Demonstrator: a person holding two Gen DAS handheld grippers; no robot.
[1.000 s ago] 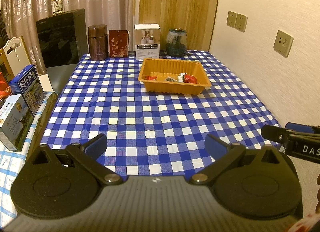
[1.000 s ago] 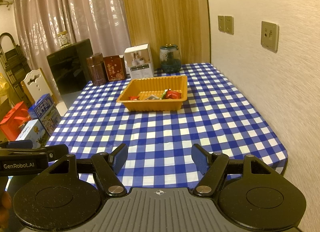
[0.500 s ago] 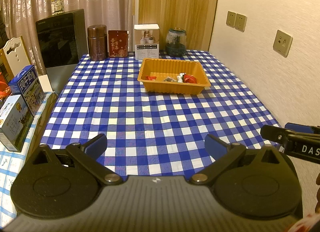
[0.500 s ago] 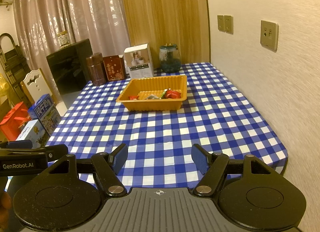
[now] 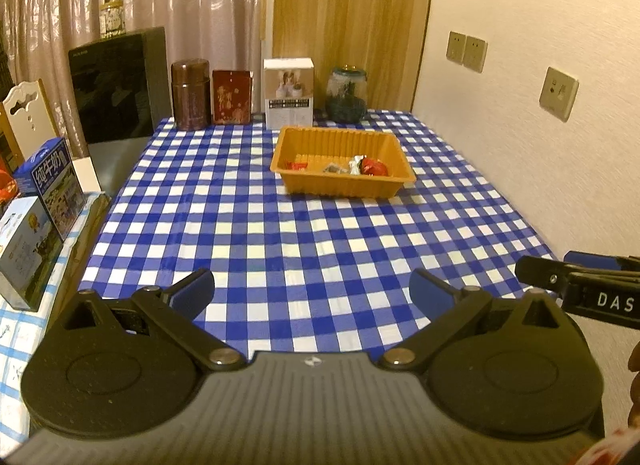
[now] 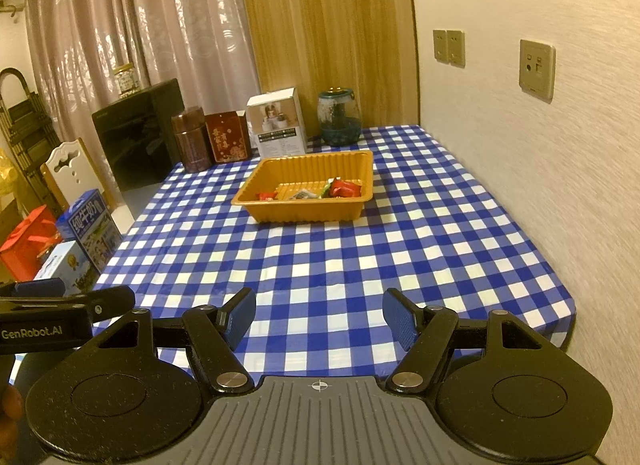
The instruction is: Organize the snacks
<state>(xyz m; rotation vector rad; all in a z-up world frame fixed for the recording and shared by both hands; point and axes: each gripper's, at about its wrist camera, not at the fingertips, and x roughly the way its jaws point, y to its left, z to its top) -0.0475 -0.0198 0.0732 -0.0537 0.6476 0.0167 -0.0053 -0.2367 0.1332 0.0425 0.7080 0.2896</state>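
Note:
An orange plastic tray (image 5: 392,142) (image 6: 362,181) sits toward the far side of the blue-and-white checked table. Several wrapped snacks (image 5: 370,166) (image 6: 340,187), red and silver ones among them, lie in it. My left gripper (image 5: 312,291) hovers over the table's near edge, open, nothing between its blue pads. My right gripper (image 6: 319,315) hangs beside it on the right, also open and empty, well short of the tray. Each gripper's finger shows at the edge of the other's view.
Along the table's back edge stand a brown canister (image 5: 190,93), a red tin (image 5: 232,97), a white box (image 5: 289,92) and a glass jar (image 5: 346,95). A black appliance (image 5: 116,85) and milk cartons (image 5: 50,181) are left of the table. A wall runs along the right.

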